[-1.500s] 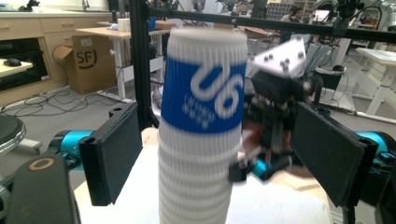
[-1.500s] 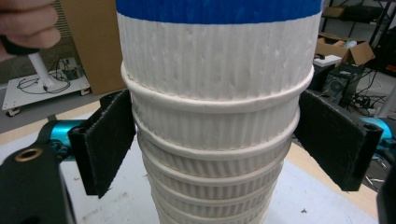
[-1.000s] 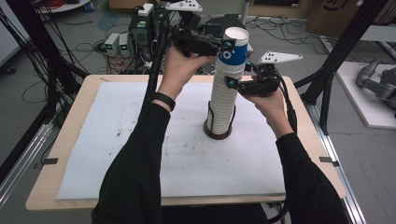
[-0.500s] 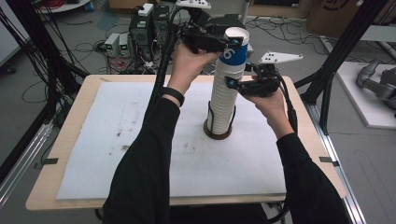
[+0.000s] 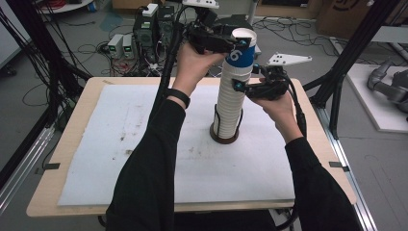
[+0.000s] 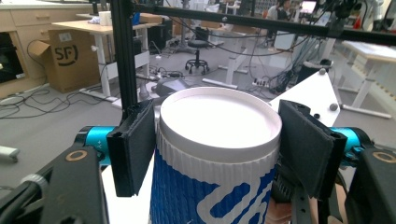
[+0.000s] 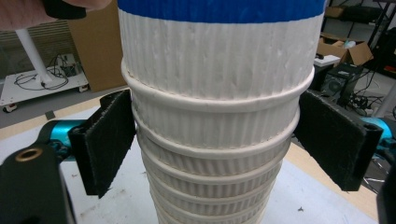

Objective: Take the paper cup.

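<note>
Up top, the left gripper (image 6: 217, 149) has just been closing its jaws, and they now pinch the blue-and-white cup (image 6: 217, 154) just under its white rim, one pad on each side. That cup crowns a tall stack of white ribbed cups (image 5: 230, 103) standing in a dark round holder (image 5: 224, 137) on the white mat (image 5: 120, 144) of the bench (image 5: 62, 120). Lower down, the right gripper (image 7: 215, 149) straddles the stack with its jaws spread; the left pad seems to brush a rim, though I cannot tell for certain, and the right pad stands clear. Both hands hold their grippers level at the stack.
</note>
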